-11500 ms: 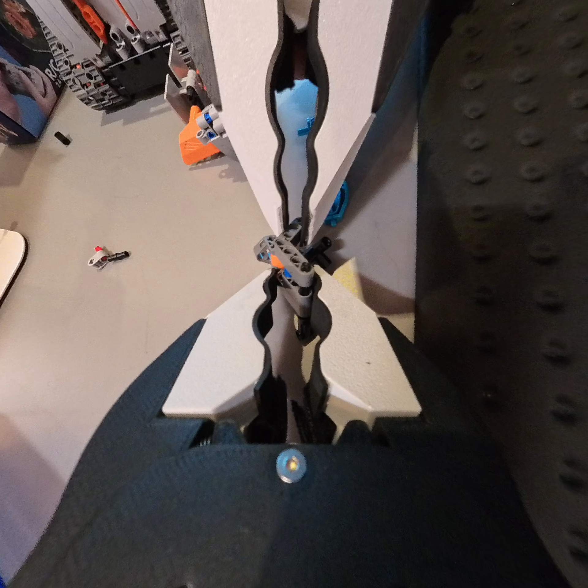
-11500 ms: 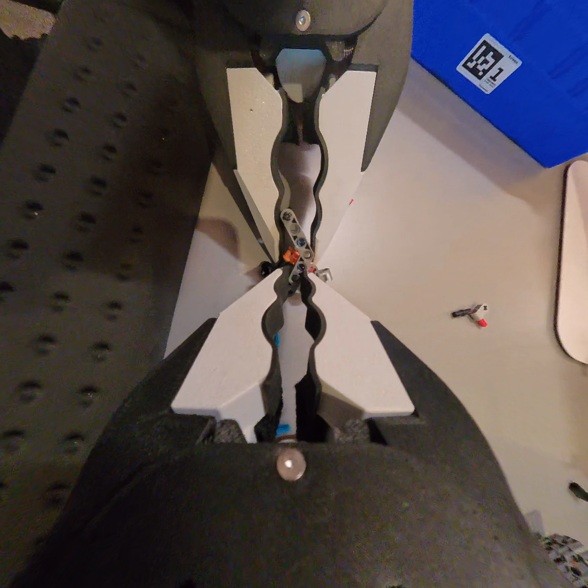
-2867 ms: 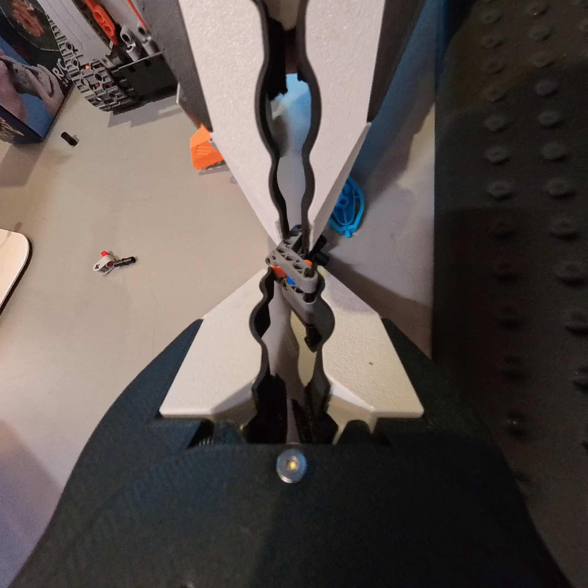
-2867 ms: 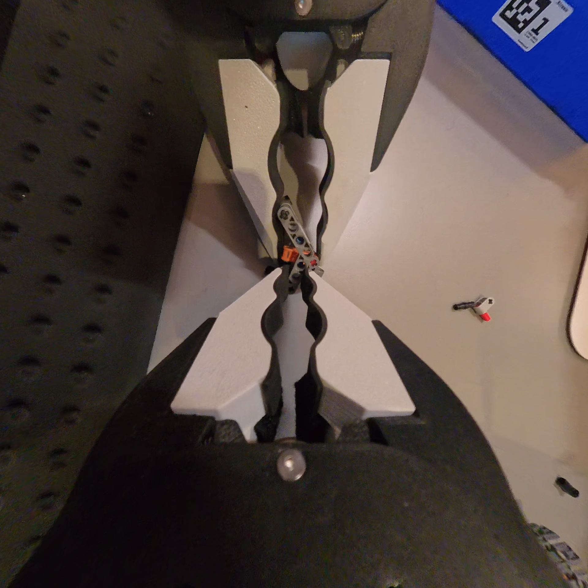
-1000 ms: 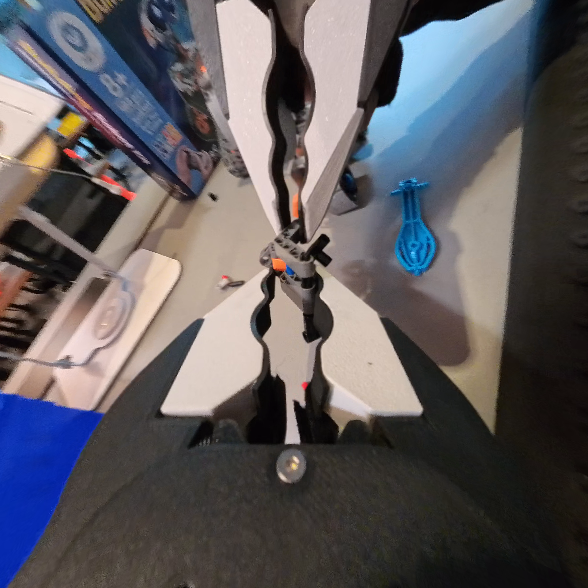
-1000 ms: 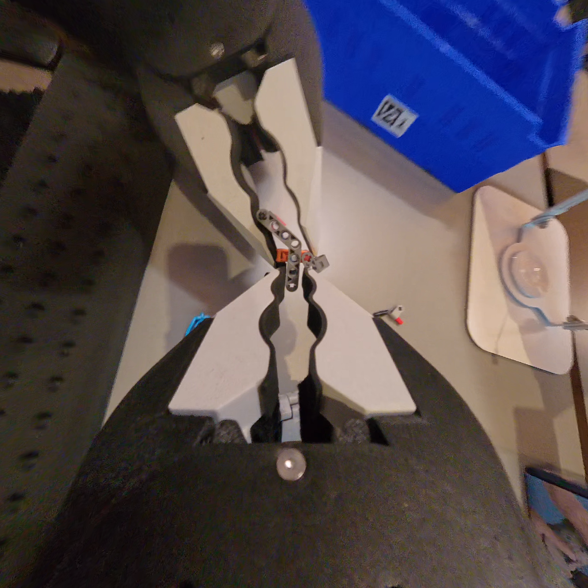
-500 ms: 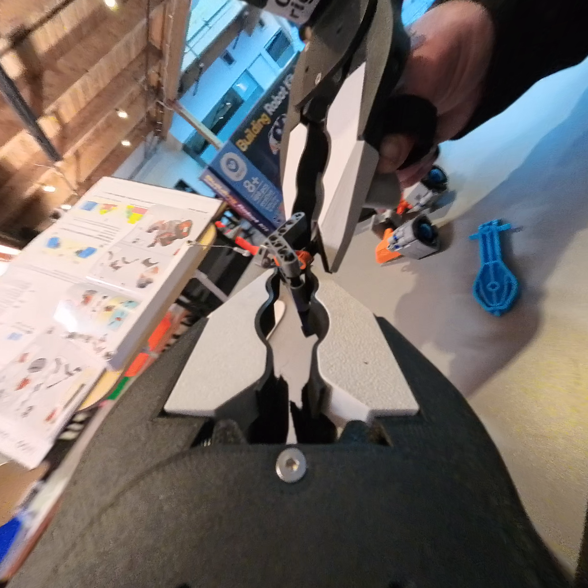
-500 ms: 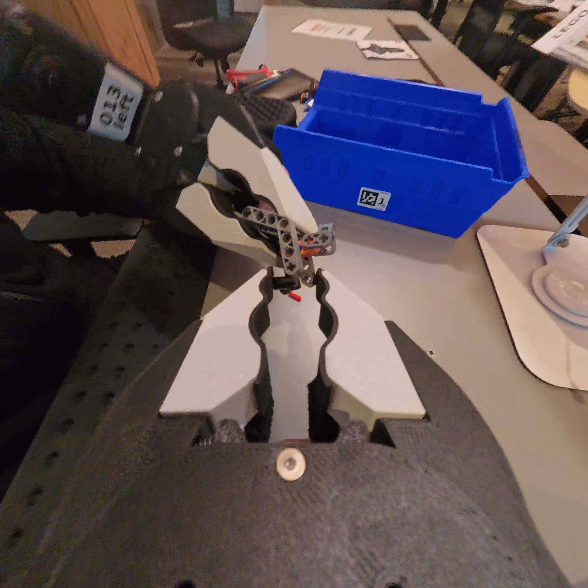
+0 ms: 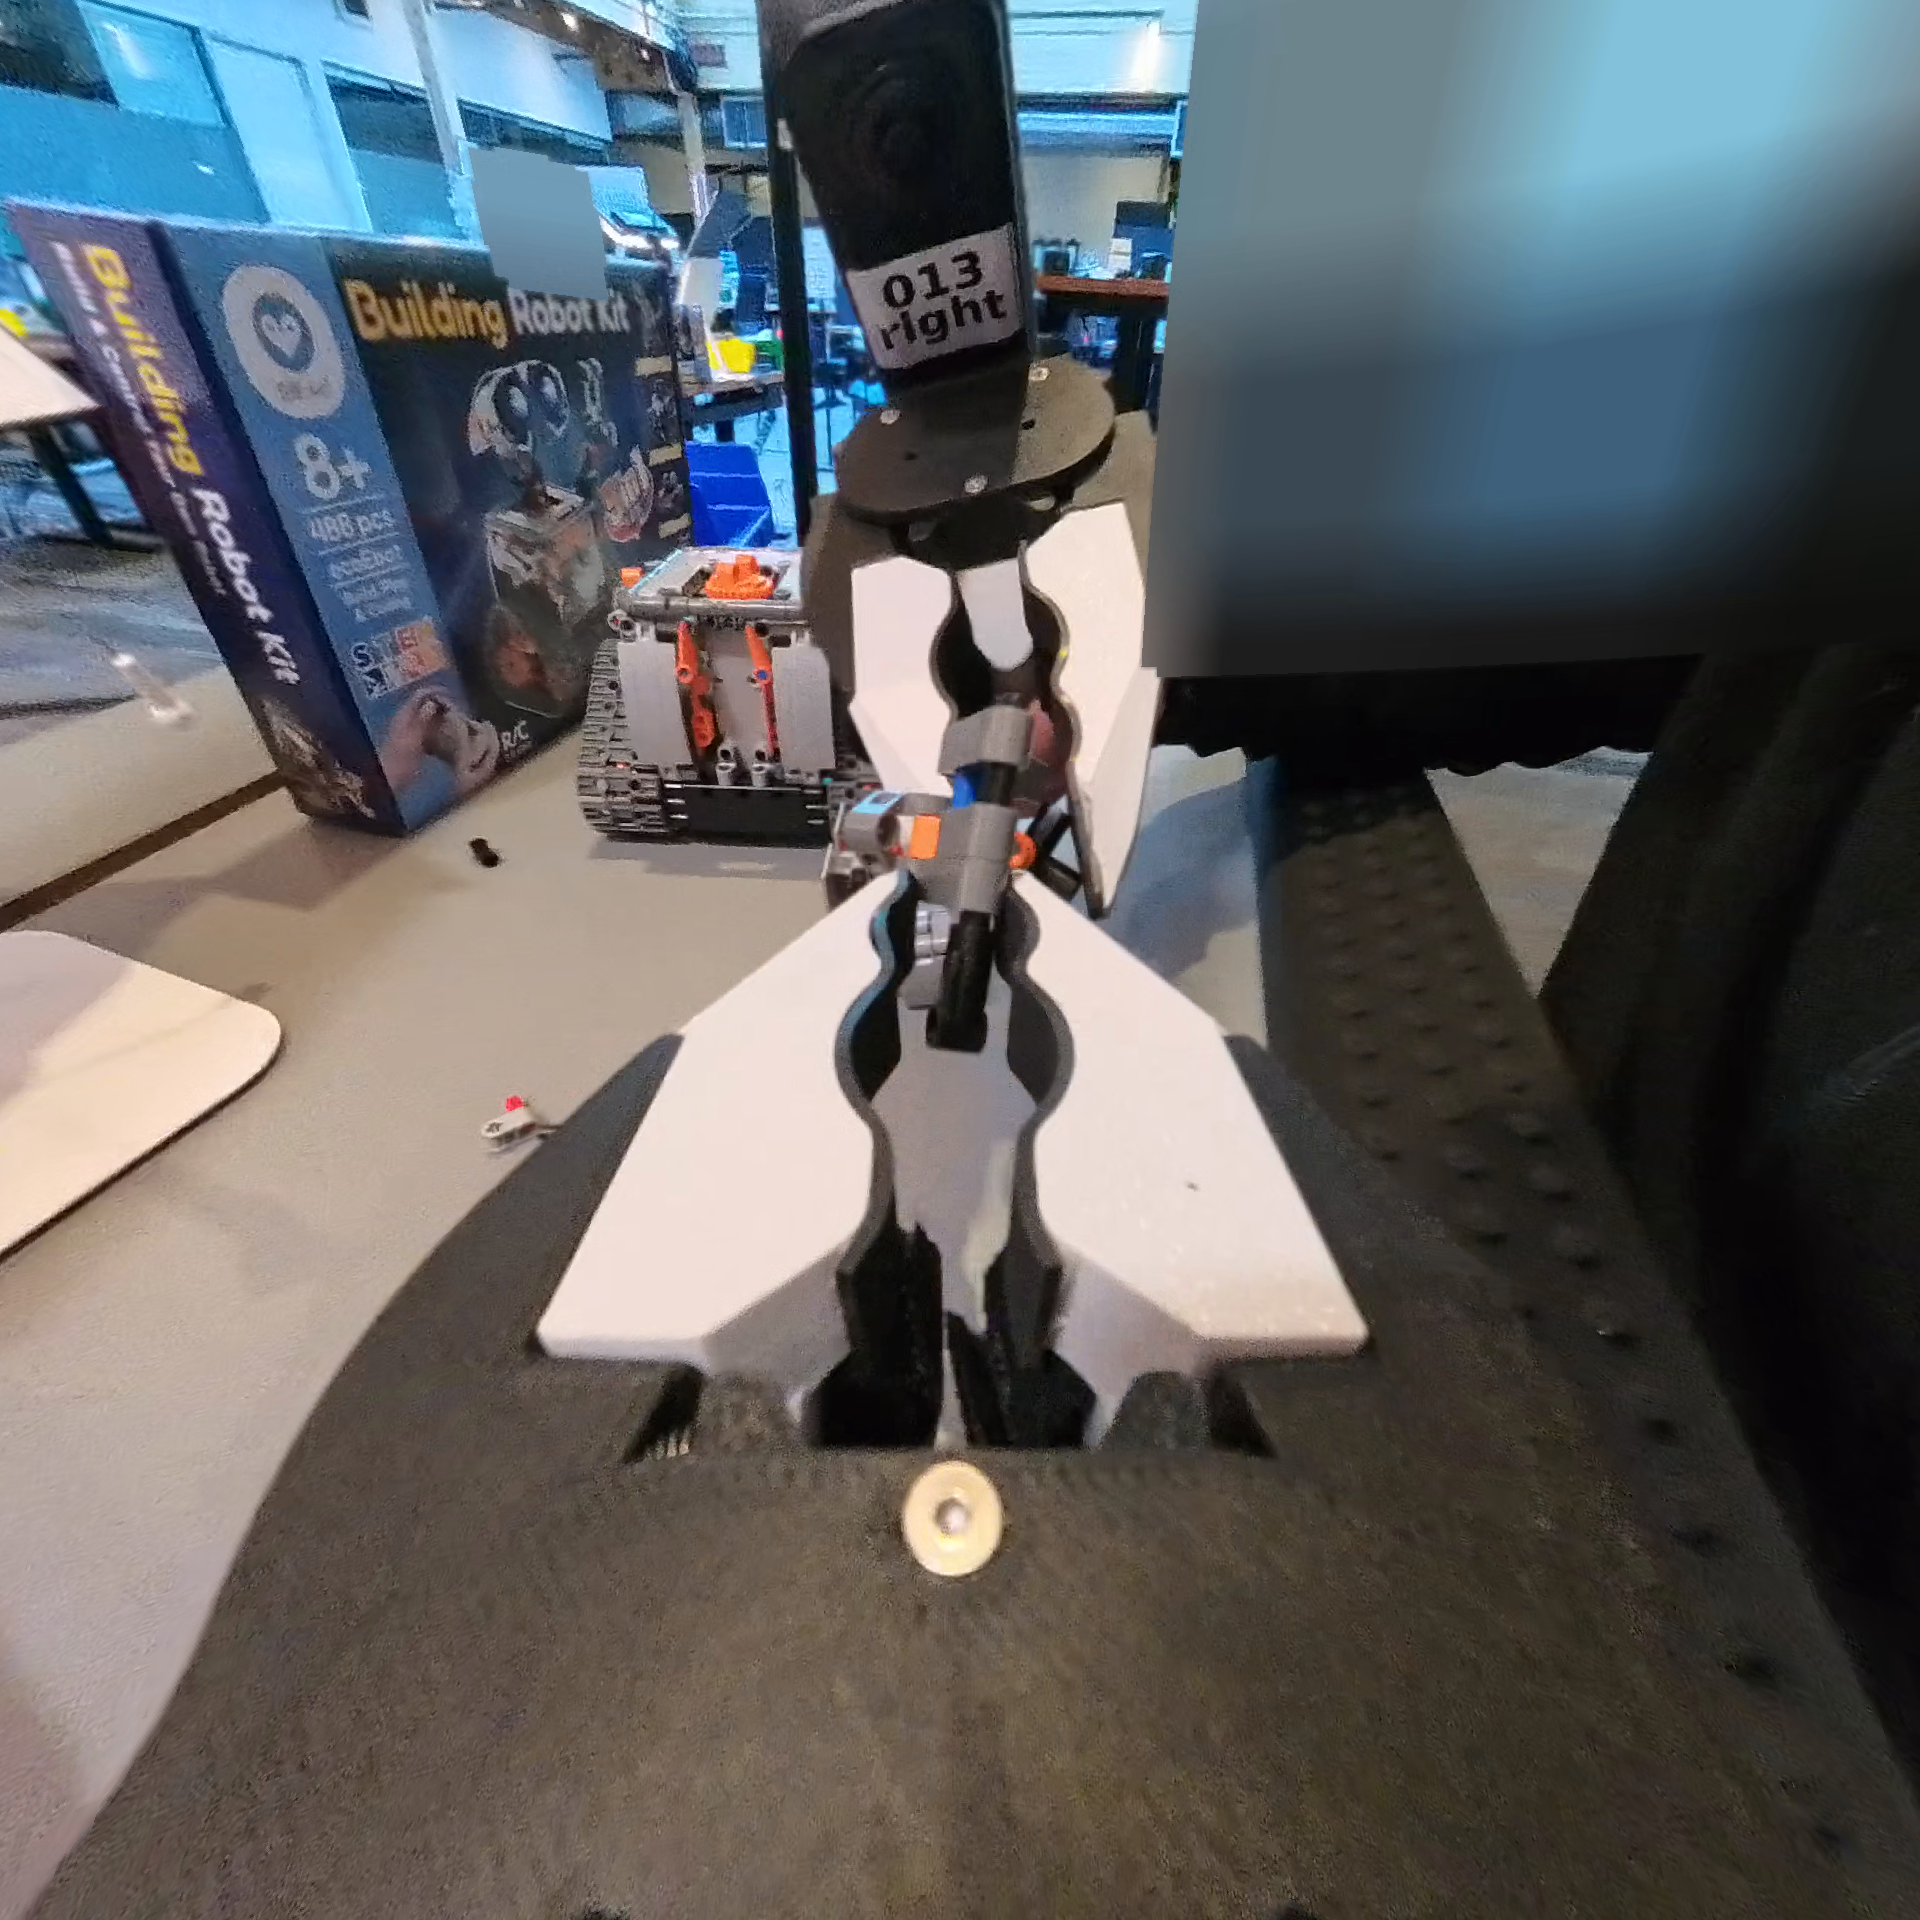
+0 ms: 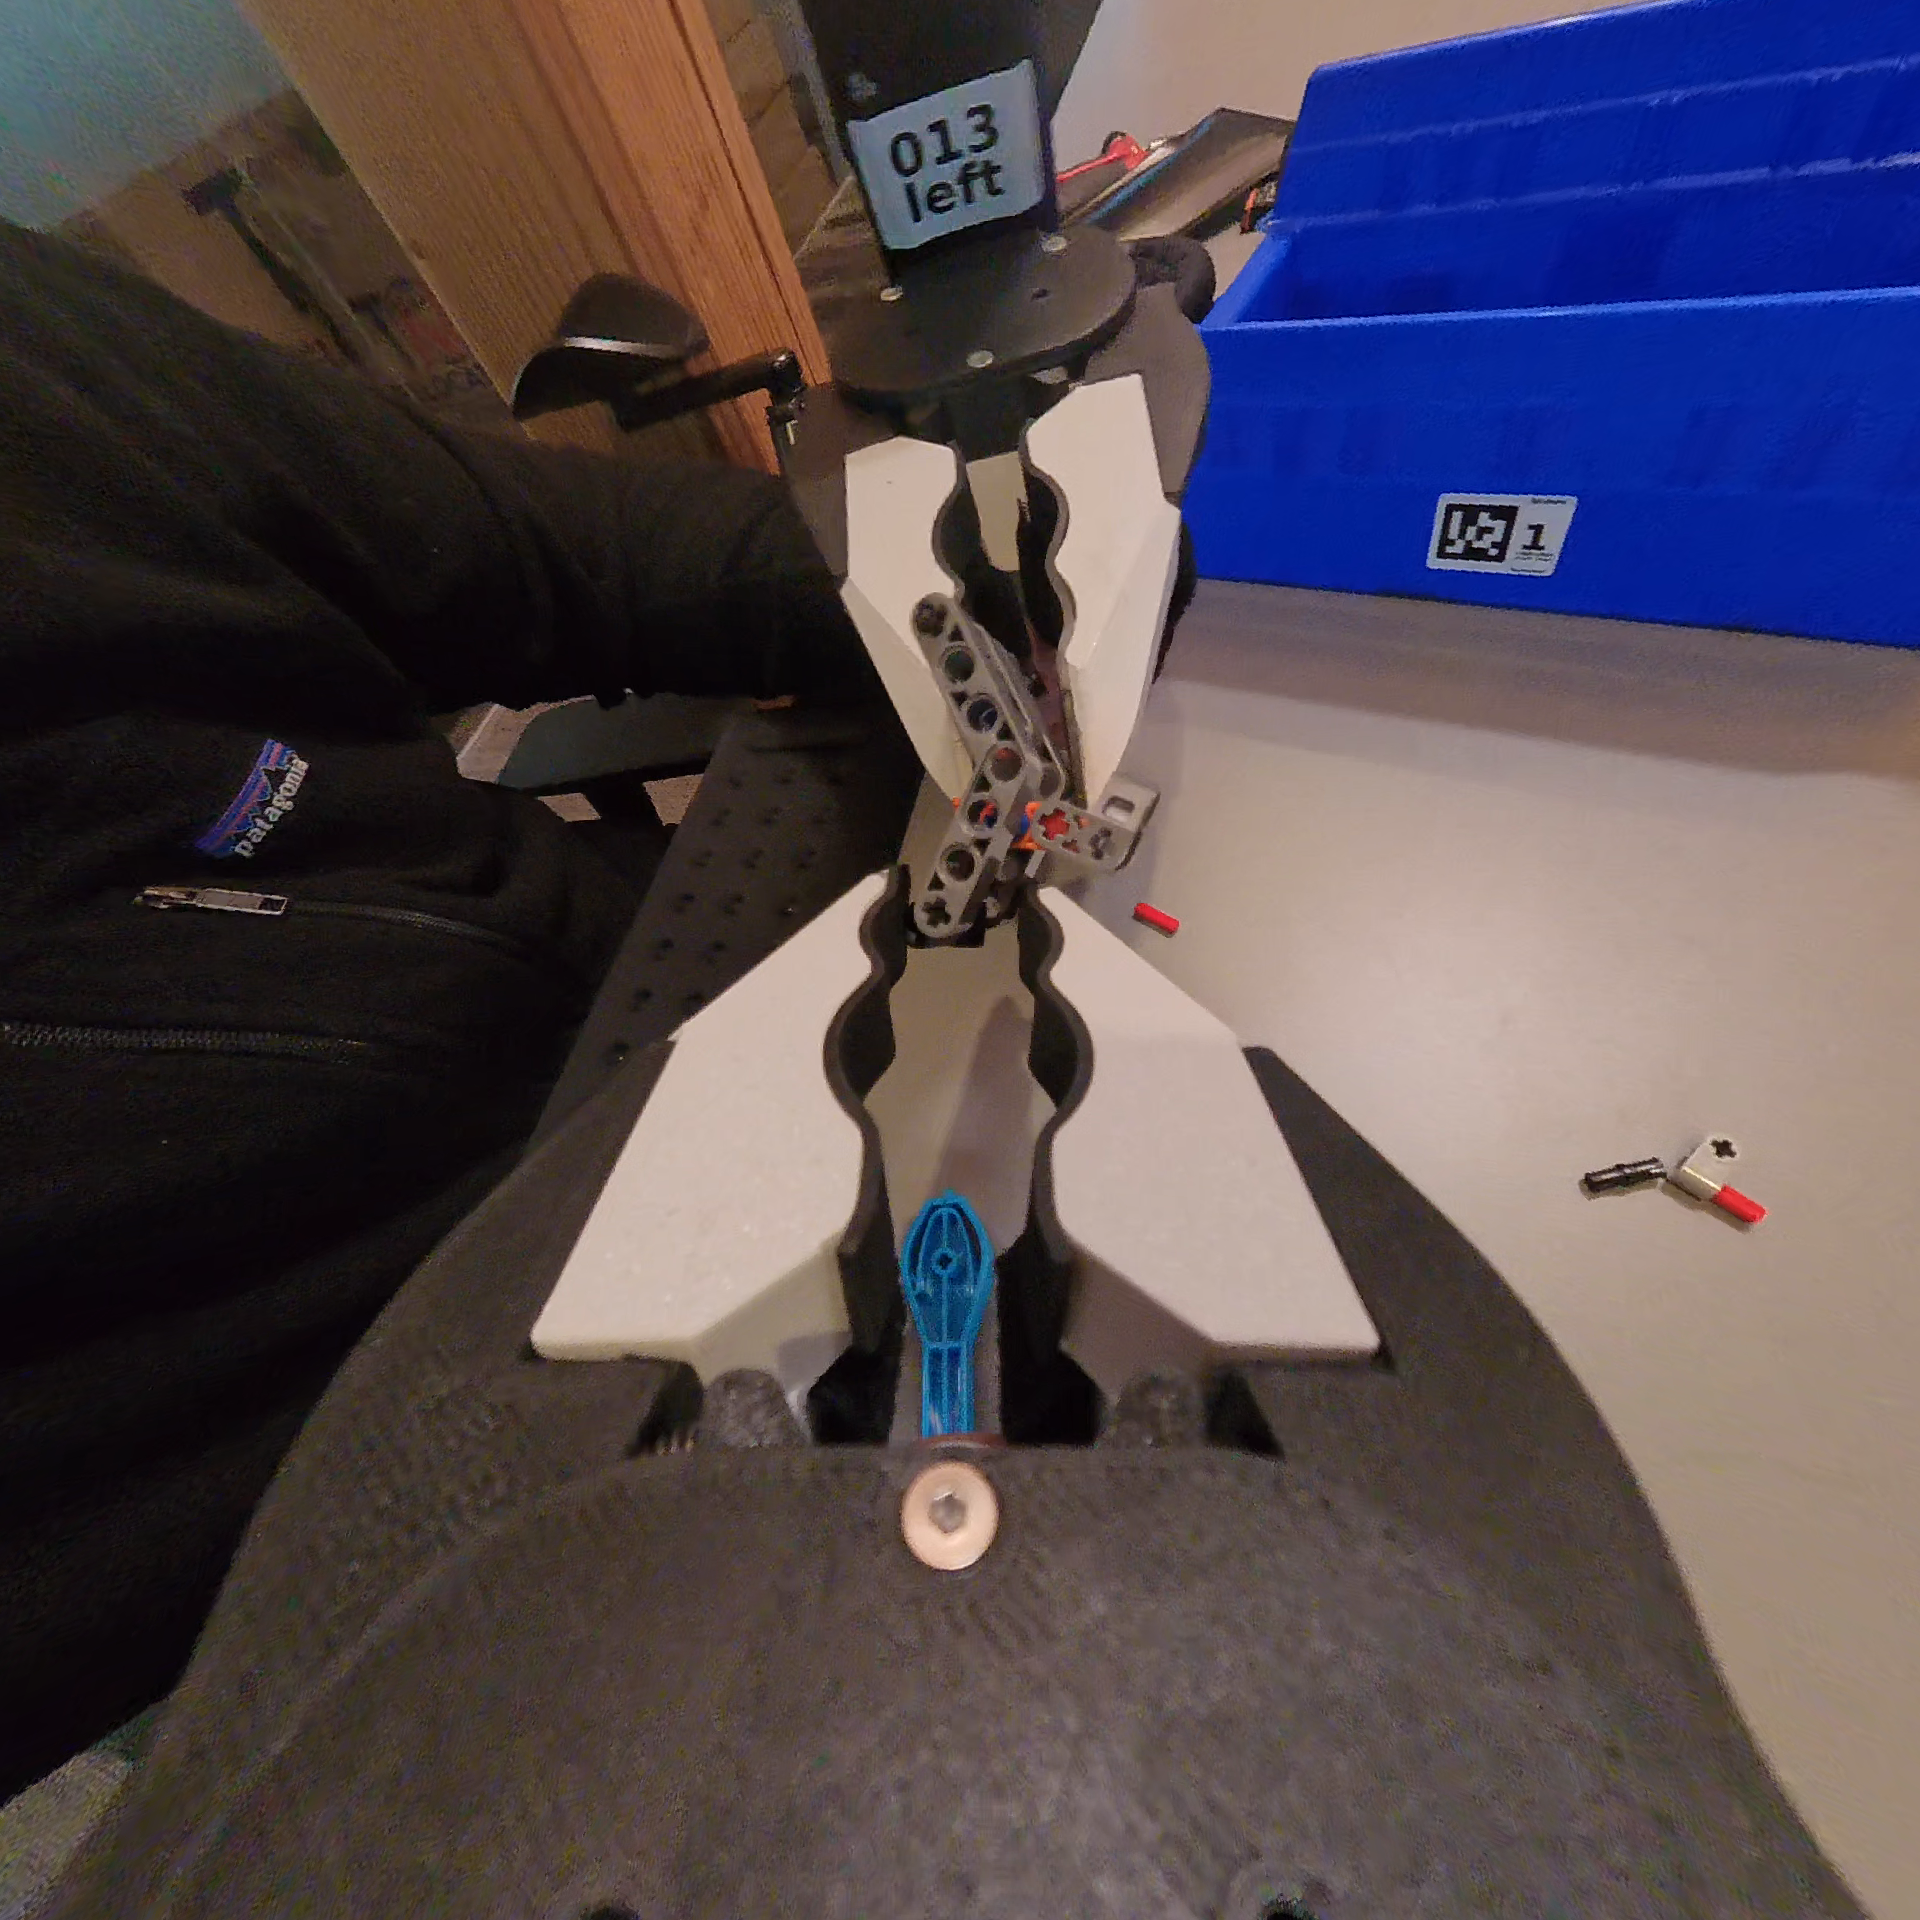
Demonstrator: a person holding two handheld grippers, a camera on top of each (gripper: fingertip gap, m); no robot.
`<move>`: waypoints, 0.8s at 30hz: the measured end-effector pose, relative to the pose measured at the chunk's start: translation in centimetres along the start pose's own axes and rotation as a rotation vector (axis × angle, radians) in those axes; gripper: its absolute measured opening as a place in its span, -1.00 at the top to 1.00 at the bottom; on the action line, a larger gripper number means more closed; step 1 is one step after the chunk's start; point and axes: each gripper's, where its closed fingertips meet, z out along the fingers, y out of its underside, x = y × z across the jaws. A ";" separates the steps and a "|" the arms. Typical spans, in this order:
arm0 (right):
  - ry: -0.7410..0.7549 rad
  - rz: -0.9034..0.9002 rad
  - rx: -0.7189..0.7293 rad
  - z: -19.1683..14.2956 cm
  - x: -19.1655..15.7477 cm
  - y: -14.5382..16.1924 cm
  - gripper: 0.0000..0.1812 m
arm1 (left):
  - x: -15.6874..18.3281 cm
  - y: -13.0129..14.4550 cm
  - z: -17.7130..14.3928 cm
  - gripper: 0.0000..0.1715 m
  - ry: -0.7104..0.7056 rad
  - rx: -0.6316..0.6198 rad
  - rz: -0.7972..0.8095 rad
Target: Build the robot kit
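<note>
Grey tabletop (image 9: pixel 343 966), wooden panel (image 10: pixel 540 177) behind, large windows (image 9: pixel 260 135), bluish daylight

We cannot see where the small grey beam assembly with orange and blue pins (image 9: pixel 971 831) ends, since its lower part sits hidden between the fingertips (image 9: pixel 831 977). The blue plastic bin (image 10: pixel 1621 343) runs off the right edge. A blurred patch covers the upper right of the left wrist view.
</note>
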 end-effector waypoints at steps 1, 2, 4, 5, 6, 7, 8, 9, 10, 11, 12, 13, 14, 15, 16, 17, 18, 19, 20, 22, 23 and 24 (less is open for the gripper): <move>0.002 0.010 0.006 -0.1 0.1 -0.1 0.79 | -0.1 -0.1 0.0 0.84 -0.012 0.006 0.013; -0.002 0.021 0.011 -0.1 0.1 -0.1 0.79 | -0.1 -0.1 0.0 0.83 -0.025 0.006 0.035; -0.004 0.046 0.027 -0.3 0.3 -0.3 0.80 | -0.3 -0.3 -0.1 0.84 -0.061 -0.008 0.088; -0.003 0.060 0.030 -0.3 0.5 -0.3 0.80 | -0.5 -0.2 -0.1 0.84 -0.085 -0.020 0.118; 0.001 0.071 0.036 -0.5 0.7 -0.3 0.80 | -0.7 -0.1 -0.1 0.83 -0.115 -0.038 0.152; 0.007 0.085 0.043 -0.6 0.9 -0.3 0.80 | -1.1 -0.2 -0.3 0.76 -0.157 -0.048 0.182; 0.012 0.100 0.046 -0.7 1.1 -0.3 0.80 | -1.4 -0.4 -0.5 0.69 -0.194 -0.048 0.211; 0.015 0.113 0.047 -0.8 1.3 -0.3 0.80 | -1.7 -0.6 -0.7 0.63 -0.230 -0.055 0.243; 0.016 0.124 0.044 -0.8 1.4 -0.2 0.80 | -1.8 -1.0 -0.9 0.62 -0.261 -0.057 0.279; 0.017 0.132 0.043 -0.8 1.4 -0.1 0.80 | -1.7 -1.2 -0.9 0.63 -0.274 -0.066 0.314; 0.012 0.138 0.043 -0.8 1.4 -0.1 0.80 | -1.6 -1.0 -0.7 0.64 -0.278 -0.096 0.337; 0.003 0.139 0.042 -0.7 1.2 -0.2 0.80 | -1.7 -0.8 -0.5 0.69 -0.291 -0.121 0.350; 0.007 0.140 0.042 -0.7 1.2 -0.2 0.80 | -1.7 -0.8 -0.3 0.82 -0.296 -0.124 0.351; 0.021 0.138 0.045 -0.7 1.3 -0.3 0.80 | -1.6 -0.9 -0.2 0.93 -0.282 -0.115 0.339; 0.039 0.129 0.050 -0.8 1.5 -0.4 0.80 | -1.7 -1.0 -0.1 0.93 -0.283 -0.107 0.319; 0.060 0.117 0.050 -1.1 1.7 -0.5 0.79 | -1.9 -1.0 -0.1 0.93 -0.280 -0.103 0.293; 0.082 0.103 0.056 -1.6 1.9 -0.9 0.79 | -2.2 -1.0 -0.1 0.93 -0.285 -0.105 0.263; 0.109 0.078 0.054 -2.2 2.0 -1.3 0.73 | -2.4 -1.2 -0.3 0.93 -0.285 -0.094 0.241; 0.147 0.036 0.044 -3.1 2.1 -1.7 0.70 | -2.5 -1.4 -0.4 0.93 -0.279 -0.081 0.211; 0.241 -0.071 0.038 -4.8 2.3 -3.1 0.72 | -2.6 -1.8 -0.6 0.93 -0.274 -0.084 0.199; 0.280 -0.131 0.032 -5.5 2.1 -3.9 0.72 | -2.6 -1.9 -0.5 0.93 -0.268 -0.095 0.205; 0.313 -0.190 0.019 -5.8 2.1 -4.5 0.73 | -2.4 -1.8 -0.3 0.93 -0.248 -0.110 0.210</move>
